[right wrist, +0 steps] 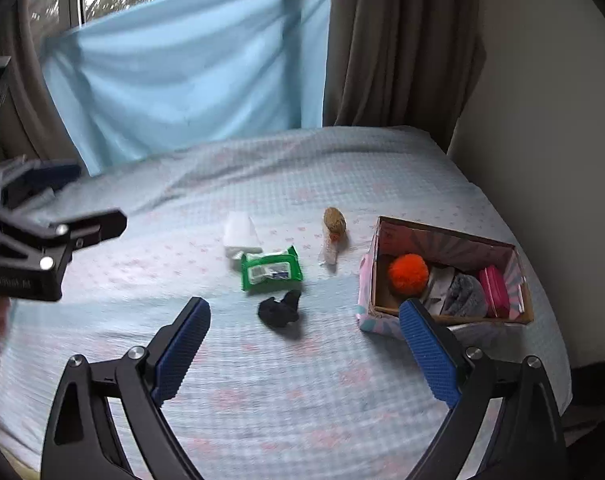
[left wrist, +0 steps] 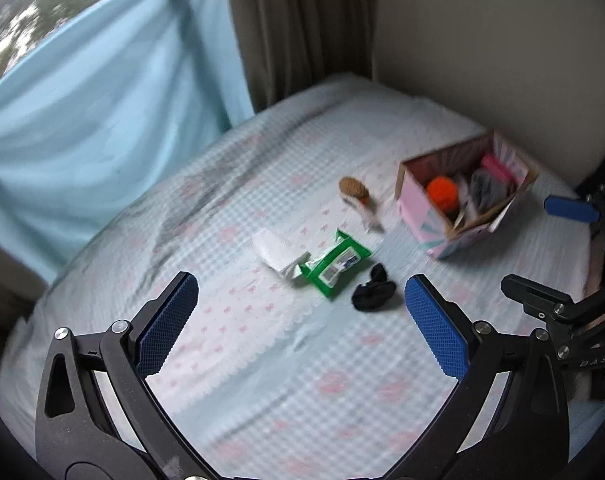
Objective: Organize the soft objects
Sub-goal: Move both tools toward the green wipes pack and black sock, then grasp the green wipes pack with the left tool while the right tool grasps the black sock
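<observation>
On the bed lie a black scrunchie, a green wipes pack, a white packet and a tan puff with a clear wrapper. A pink box holds an orange pom-pom, grey cloth and a pink item. My left gripper is open and empty above the bed, near the scrunchie. My right gripper is open and empty, the scrunchie between its fingers' line of view.
The bed sheet is checked pale blue with pink bows. A blue curtain and brown drapes hang behind. A beige wall runs along the right. The other gripper shows at each view's edge.
</observation>
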`<state>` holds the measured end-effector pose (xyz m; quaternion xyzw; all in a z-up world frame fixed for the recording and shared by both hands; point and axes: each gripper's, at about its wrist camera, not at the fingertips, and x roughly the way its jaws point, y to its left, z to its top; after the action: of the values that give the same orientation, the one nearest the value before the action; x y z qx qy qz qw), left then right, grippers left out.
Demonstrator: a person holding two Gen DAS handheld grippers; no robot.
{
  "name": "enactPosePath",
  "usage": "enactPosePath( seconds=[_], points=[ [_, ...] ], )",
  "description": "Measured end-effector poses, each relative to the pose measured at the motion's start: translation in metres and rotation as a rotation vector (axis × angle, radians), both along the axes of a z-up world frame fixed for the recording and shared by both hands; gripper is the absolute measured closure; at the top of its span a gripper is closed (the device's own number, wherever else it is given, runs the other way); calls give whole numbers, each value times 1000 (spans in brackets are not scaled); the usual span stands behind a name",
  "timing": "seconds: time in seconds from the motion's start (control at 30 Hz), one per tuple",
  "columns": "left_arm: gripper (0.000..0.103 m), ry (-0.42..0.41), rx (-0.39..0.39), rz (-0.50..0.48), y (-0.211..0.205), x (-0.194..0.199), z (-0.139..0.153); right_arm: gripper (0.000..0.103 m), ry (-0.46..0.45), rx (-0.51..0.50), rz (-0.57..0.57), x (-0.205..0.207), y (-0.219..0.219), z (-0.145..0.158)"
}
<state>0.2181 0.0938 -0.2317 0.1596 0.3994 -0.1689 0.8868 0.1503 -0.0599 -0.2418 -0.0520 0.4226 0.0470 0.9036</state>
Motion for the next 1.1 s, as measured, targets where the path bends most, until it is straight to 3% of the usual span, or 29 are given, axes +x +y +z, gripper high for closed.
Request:
enactPosePath(
  seconds=[0.3, 0.7, 0.77, 0.97, 1.03, 1.1],
  points=[
    [1, 84, 108, -184, -45, 93, -112, 9, 60, -24, -26, 57, -1, -99],
    [1, 244, 298, -428, -97, 141, -227, 10, 145, 9, 19, 100, 25, -211],
    [2, 260, 306, -443, -103, 148, -239, 22, 176, 28, 19, 107, 26, -228],
    [7, 320, 328, -469, -115, 160, -265, 38, 202, 59, 26, 124, 27, -250],
    [11, 372, 317, -459, -117, 167, -273, 41, 207, 55, 38, 128, 30, -255],
    [21, 396, 299, -465, -119, 169, -278, 45, 209, 47, 53, 130, 32, -255]
  ],
)
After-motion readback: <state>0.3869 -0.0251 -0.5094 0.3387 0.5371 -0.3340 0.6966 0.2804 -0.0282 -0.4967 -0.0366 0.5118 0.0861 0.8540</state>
